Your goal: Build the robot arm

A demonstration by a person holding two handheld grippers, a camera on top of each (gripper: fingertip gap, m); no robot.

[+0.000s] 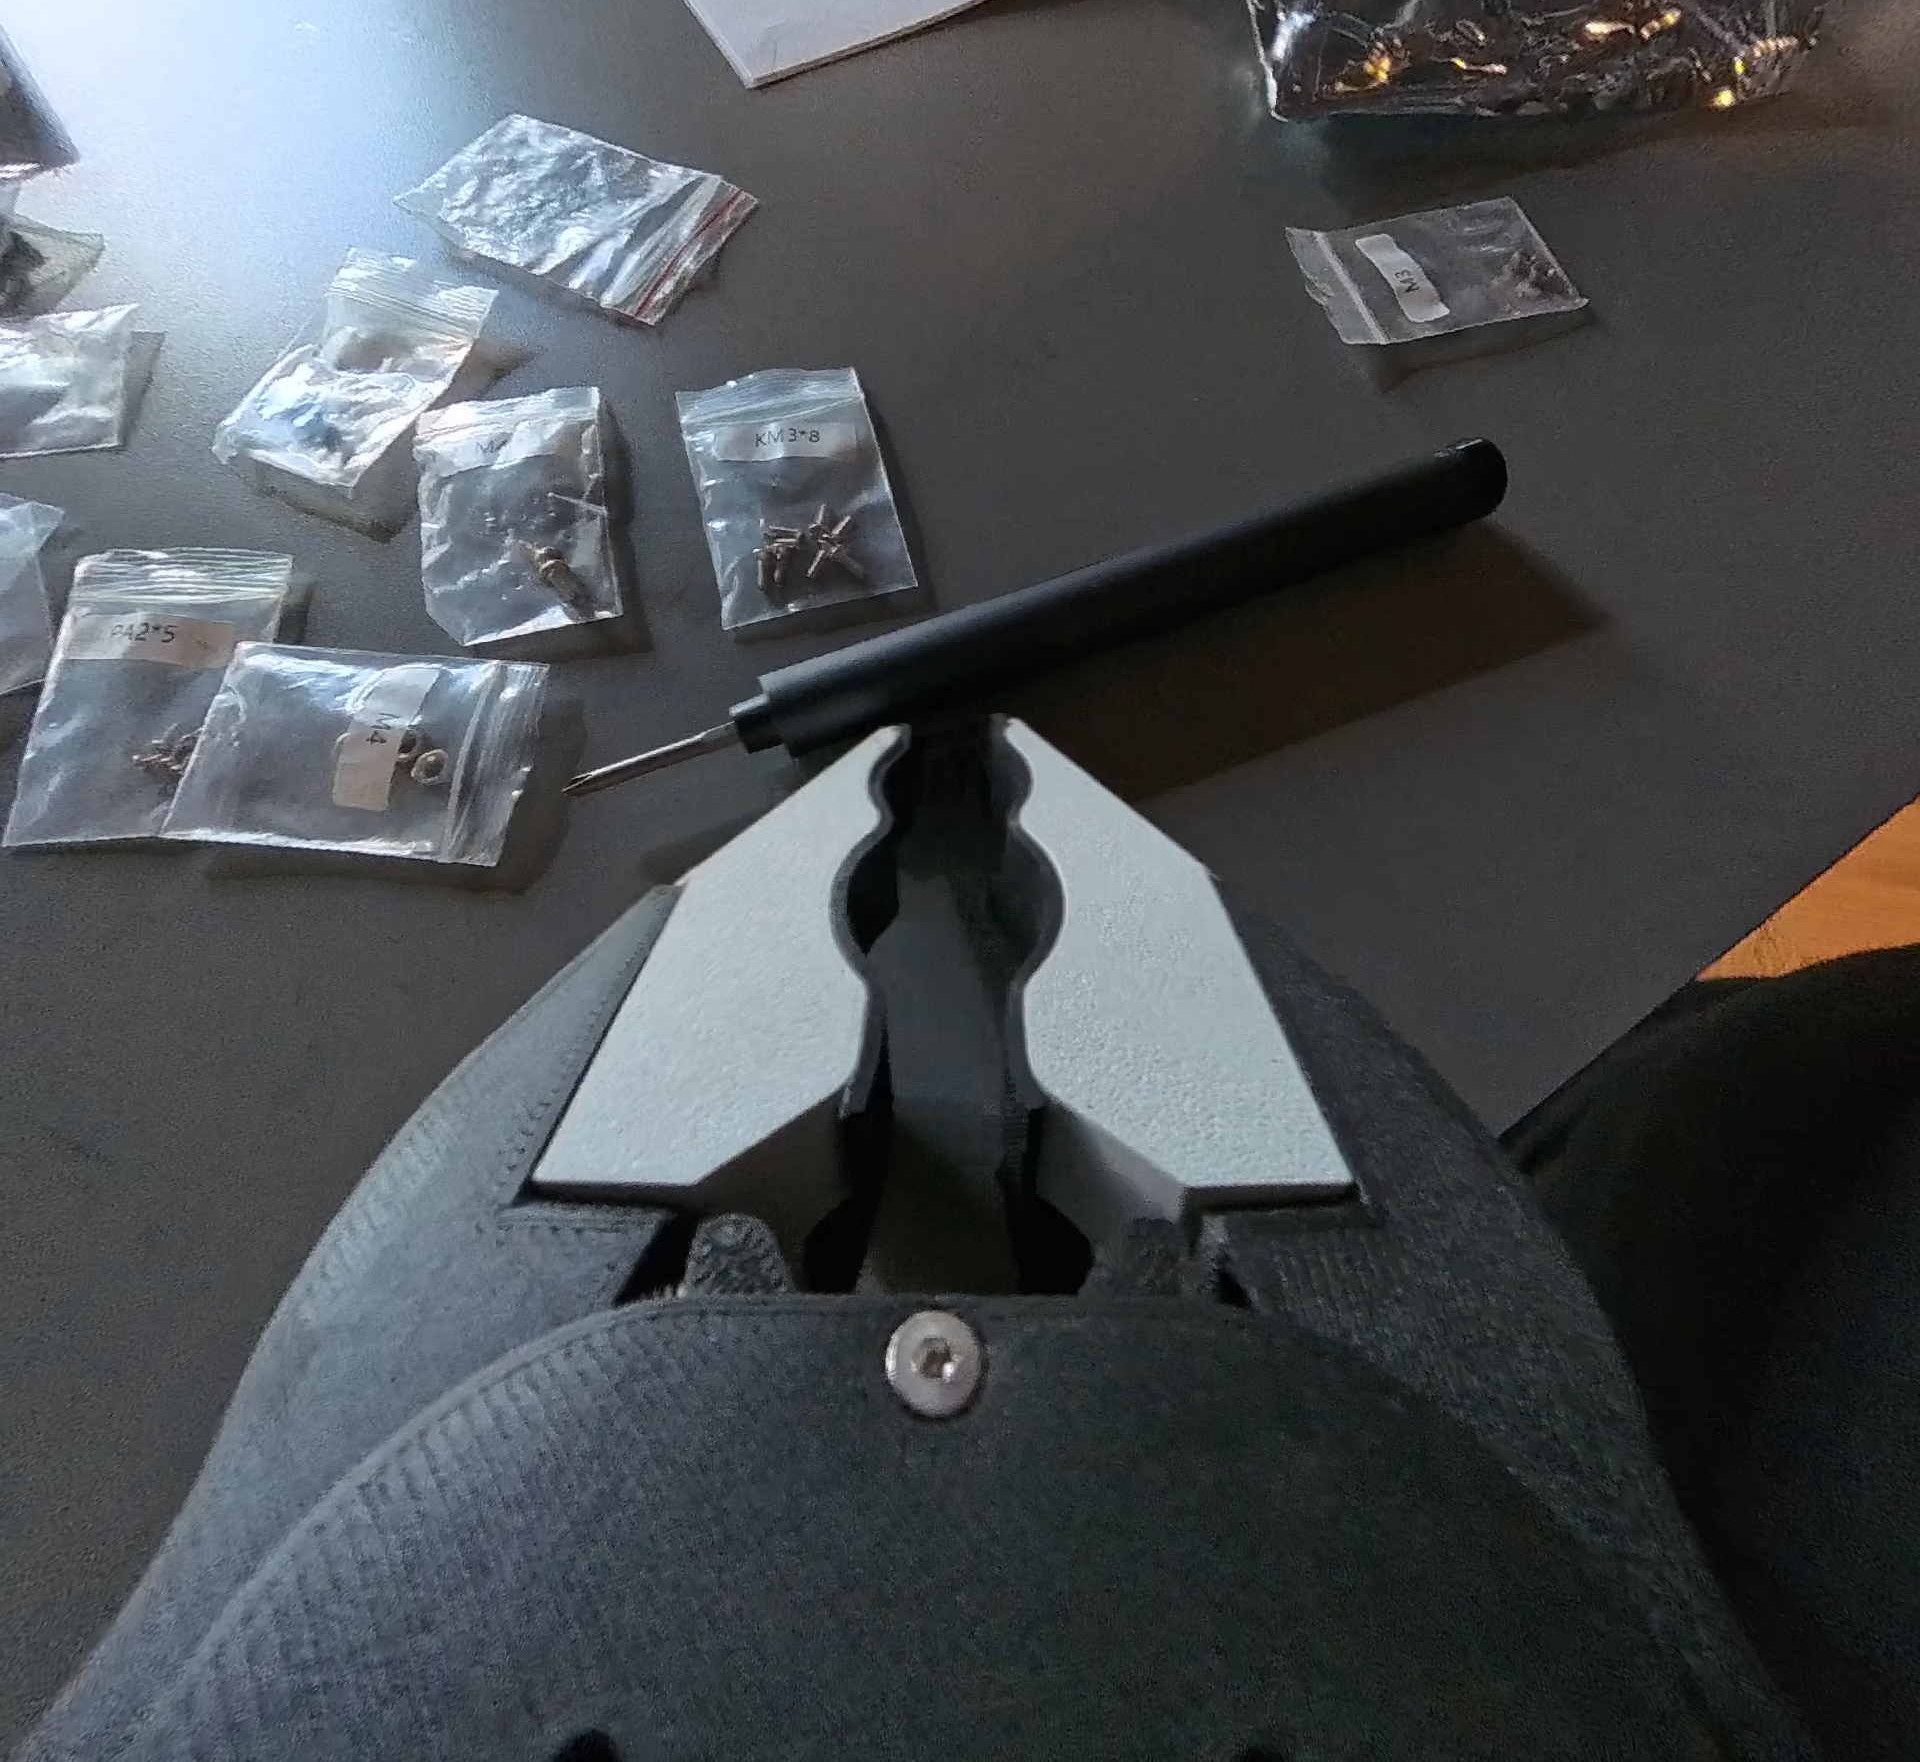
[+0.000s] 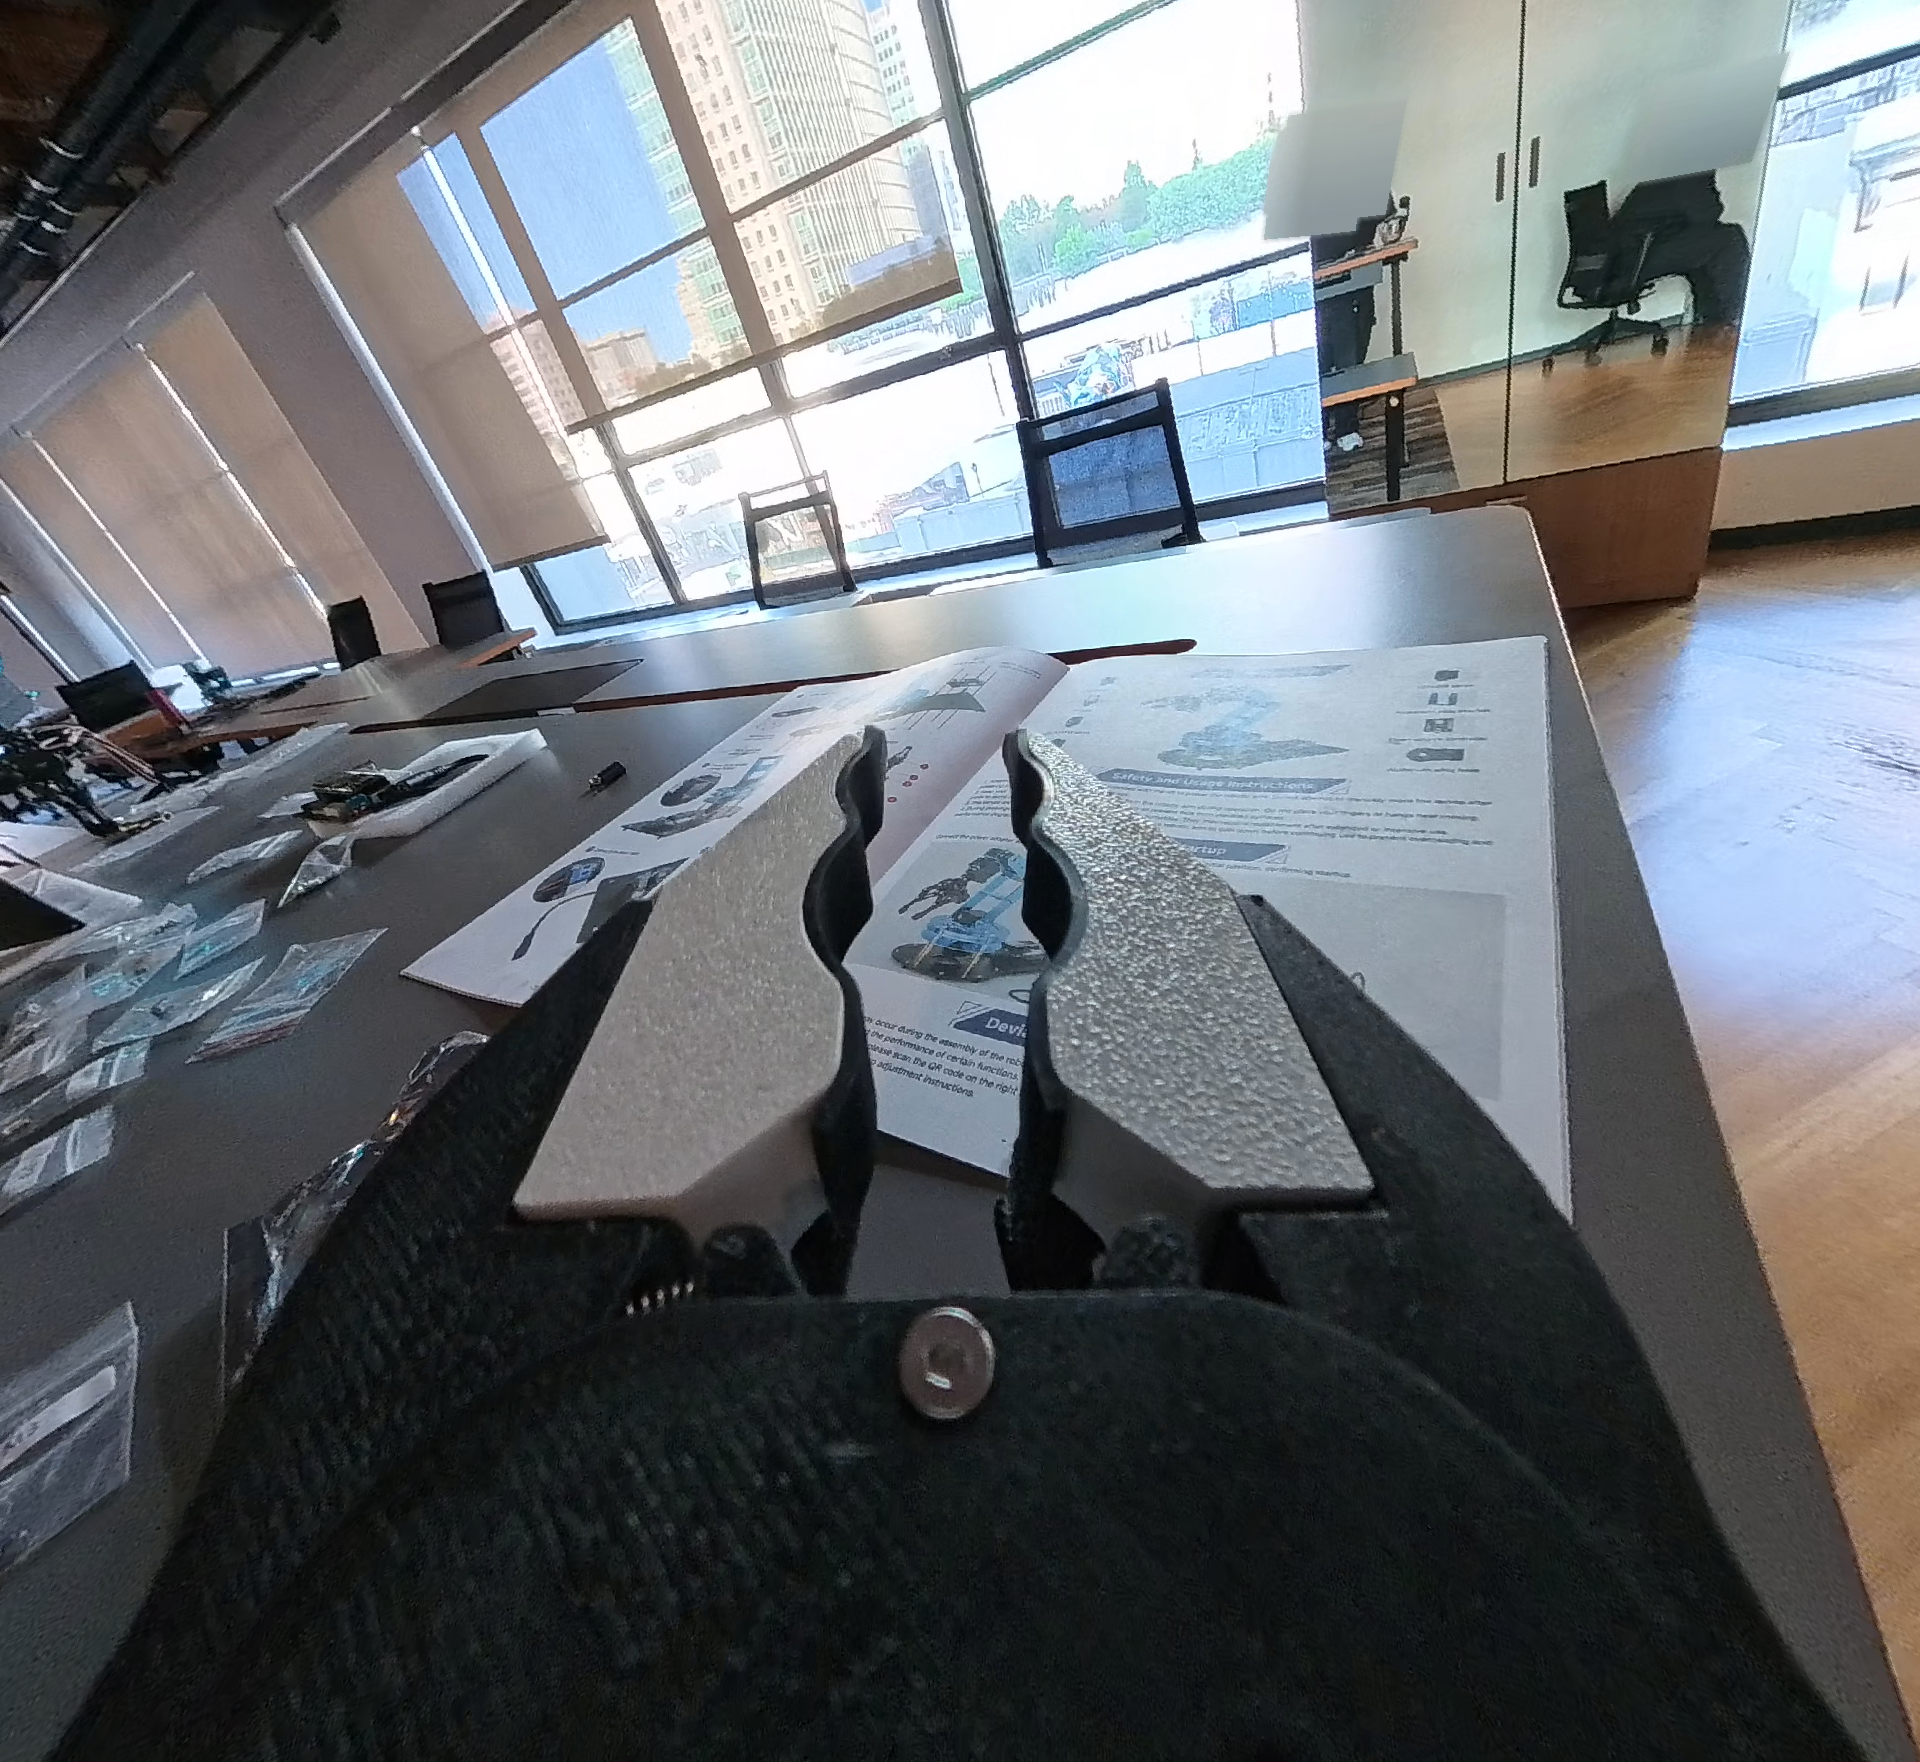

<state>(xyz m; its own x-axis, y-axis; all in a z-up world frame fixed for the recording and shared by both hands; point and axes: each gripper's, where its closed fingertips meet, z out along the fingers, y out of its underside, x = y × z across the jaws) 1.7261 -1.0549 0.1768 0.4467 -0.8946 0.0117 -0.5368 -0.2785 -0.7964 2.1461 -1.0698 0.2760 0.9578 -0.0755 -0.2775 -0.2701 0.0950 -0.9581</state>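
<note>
Your left tool (image 1: 951, 736) grips a black screwdriver (image 1: 1122, 590) crosswise at its fingertips, the bit pointing to 8 o'clock and ending just beside a small clear bag of nuts (image 1: 358, 751). More small bags of screws (image 1: 795, 507) lie toward 10 o'clock on the grey tabletop (image 1: 1143, 310). Your right tool (image 2: 945, 756) is empty, narrowly parted, above an open instruction booklet (image 2: 1351, 777).

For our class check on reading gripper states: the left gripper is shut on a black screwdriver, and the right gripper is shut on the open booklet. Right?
Not quite. The right gripper is open and holds nothing, above the open booklet, as the right wrist view shows. The left gripper is indeed shut on the black screwdriver.
</note>
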